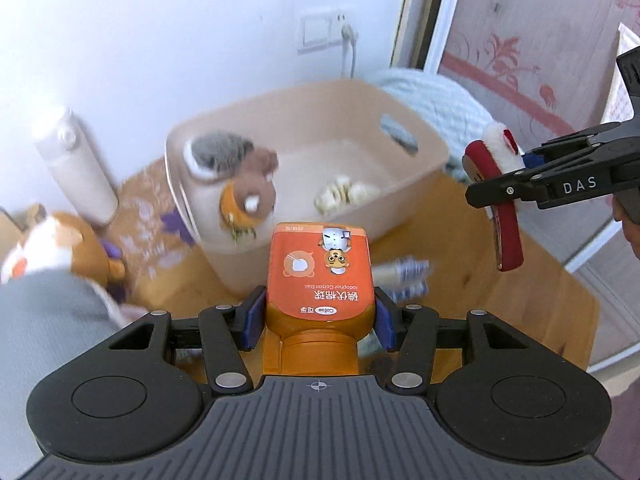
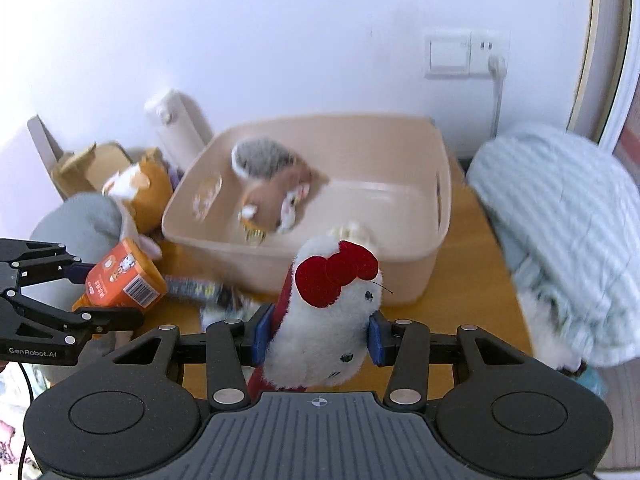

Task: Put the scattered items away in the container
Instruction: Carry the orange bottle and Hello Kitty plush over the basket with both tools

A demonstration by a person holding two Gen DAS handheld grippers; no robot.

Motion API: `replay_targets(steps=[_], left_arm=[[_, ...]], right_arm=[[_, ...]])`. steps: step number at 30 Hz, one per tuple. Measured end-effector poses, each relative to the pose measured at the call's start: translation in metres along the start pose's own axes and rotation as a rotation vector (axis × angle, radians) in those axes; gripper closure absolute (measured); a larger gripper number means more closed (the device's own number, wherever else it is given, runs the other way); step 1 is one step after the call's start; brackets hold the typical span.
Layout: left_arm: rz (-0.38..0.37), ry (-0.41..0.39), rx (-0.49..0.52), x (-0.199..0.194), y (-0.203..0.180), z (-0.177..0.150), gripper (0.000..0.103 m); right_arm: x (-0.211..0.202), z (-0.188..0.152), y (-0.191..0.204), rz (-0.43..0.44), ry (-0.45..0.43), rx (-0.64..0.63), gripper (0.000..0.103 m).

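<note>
White wall with a switch plate and plugged-in socket (image 2: 468,56) backs a wooden desk (image 2: 460,280), where a beige plastic bin (image 2: 400,272) sits ahead of both pairs of fingers.

Pinched between the left gripper (image 1: 320,316)'s blue-padded fingers (image 1: 252,320) is an orange iodophor cotton ball bottle (image 1: 320,272), cap toward the camera and base pointing at the bin. From the right wrist view the same bottle (image 2: 120,276) shows its barcode, off to the left of the right fingers and clear of the desk.

Squeezed between the right gripper (image 2: 318,340)'s fingers (image 2: 376,340) is a white plush cat with a red bow (image 2: 332,320), its head aimed toward the near wall of the bin. In the left wrist view that plush (image 1: 496,176) hangs to the right of the left fingers.

Inside the bin lie a brown and grey plush animal (image 2: 272,188) and a small pale item (image 1: 344,196). On the desk just beyond both pairs of fingers, before the bin, lie small blue-and-white packets (image 1: 404,276). Left of the bin stand a white bottle (image 2: 180,128) and an orange-and-white plush (image 2: 140,184); right of it lies a pale blue quilted bundle (image 2: 560,216).
</note>
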State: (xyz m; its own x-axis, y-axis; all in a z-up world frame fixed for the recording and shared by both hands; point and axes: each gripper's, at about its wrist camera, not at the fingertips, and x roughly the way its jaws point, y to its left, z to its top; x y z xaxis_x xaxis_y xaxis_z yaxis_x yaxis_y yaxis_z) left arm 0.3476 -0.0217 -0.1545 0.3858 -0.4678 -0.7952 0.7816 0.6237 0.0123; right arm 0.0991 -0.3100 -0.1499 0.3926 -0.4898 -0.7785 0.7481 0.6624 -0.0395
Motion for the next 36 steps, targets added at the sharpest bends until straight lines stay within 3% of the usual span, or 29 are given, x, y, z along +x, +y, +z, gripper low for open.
replay_targets(steps=[9,18,27,36], left_arm=[[0.003,-0.058,0.027,0.007,-0.007,0.044,0.048],[0.024,-0.072,-0.020,0.049,-0.013,0.083,0.048],[0.052,0.004,-0.071,0.107,-0.006,0.110,0.048],[0.078,0.107,-0.085,0.145,-0.001,0.104,0.048]], right_arm=[[0.002,0.042,-0.020,0.003,-0.078,0.017,0.059],[0.028,0.069,-0.039,-0.009,-0.091,0.017,0.059],[0.064,0.089,-0.052,-0.023,-0.073,0.016,0.059],[0.094,0.091,-0.053,-0.031,-0.022,0.009,0.059]])
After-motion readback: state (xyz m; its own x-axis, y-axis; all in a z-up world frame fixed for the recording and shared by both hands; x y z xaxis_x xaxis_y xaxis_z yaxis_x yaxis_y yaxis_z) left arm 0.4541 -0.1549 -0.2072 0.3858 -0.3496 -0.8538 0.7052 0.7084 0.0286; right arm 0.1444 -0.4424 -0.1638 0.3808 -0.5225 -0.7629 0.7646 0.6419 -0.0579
